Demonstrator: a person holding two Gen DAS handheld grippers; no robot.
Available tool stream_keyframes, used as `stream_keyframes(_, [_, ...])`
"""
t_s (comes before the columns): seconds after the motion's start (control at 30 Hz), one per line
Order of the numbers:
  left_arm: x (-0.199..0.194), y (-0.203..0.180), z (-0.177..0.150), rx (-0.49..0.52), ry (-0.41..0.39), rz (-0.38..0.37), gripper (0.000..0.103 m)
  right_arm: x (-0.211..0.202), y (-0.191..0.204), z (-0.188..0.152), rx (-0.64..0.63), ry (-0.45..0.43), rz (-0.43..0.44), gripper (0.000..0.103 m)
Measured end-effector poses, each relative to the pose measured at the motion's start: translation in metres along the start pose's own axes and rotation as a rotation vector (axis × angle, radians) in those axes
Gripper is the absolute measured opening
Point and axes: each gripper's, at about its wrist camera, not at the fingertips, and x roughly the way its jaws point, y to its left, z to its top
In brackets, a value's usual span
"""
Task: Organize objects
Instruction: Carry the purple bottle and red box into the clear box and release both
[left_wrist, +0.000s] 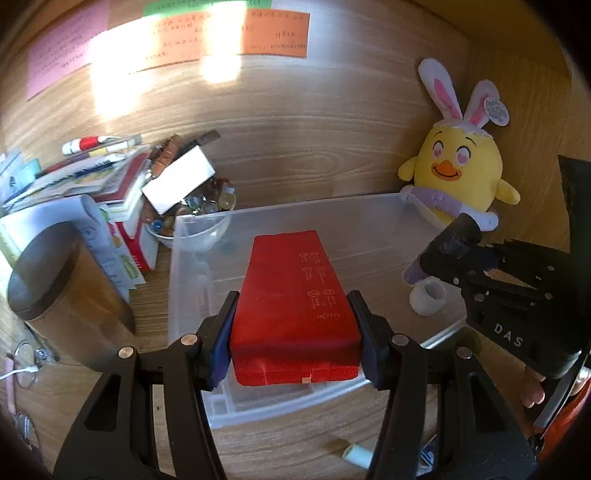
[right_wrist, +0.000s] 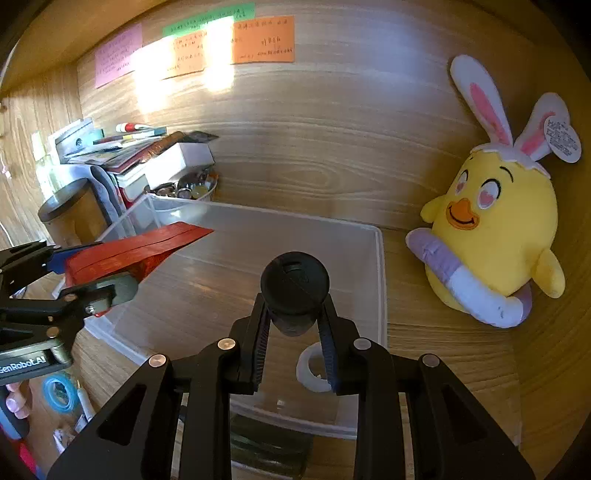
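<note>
Clear plastic storage bin (left_wrist: 376, 221) sits on a wood-grain desk (left_wrist: 303, 155), its far rim close to the wooden back panel. Over its near-left part the left gripper (left_wrist: 295, 332) holds a flat red rectangular case (left_wrist: 295, 299) by its long sides, blue-padded fingers (left_wrist: 221, 339) pressed against it at a middling spread; the case hangs above the bin's interior with its far end pointing into it. From the right wrist view the same case juts in from the left, tilted over the bin's left wall.

Over the bin's near-right part the right gripper (right_wrist: 295, 332) pinches a black cylindrical object with a round cap (right_wrist: 294, 288), fingers drawn narrow around its body, the cap facing the camera. Below it, on the bin floor, lies a small white ring-shaped object (right_wrist: 312, 369), partly hidden by the right finger.

Right of the bin, a yellow plush chick with white-and-pink rabbit ears (right_wrist: 495, 229) leans against the back panel, touching the bin's far-right corner in the left wrist view. Left of the bin stand a clear bowl of small mixed items (left_wrist: 195, 218), a leaning stack of books and boxes (left_wrist: 110, 184), and a tan canister with a dark lid (left_wrist: 44, 269). Pink, orange and green paper notes (right_wrist: 262, 40) are stuck high on the panel.
</note>
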Motion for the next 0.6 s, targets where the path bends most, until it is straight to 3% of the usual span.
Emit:
stream_keyframes(0.43, [0.006, -0.004, -0.003, 0.03, 0.02, 0.002, 0.058, 0.01, 0.011, -0.002, -0.009, 0.034, 0.053, 0.024])
stream_keyframes(0.6, [-0.004, -0.007, -0.003, 0.036, -0.001, 0.011, 0.07, 0.004, 0.01, -0.002, -0.002, 0.019, 0.058, 0.038])
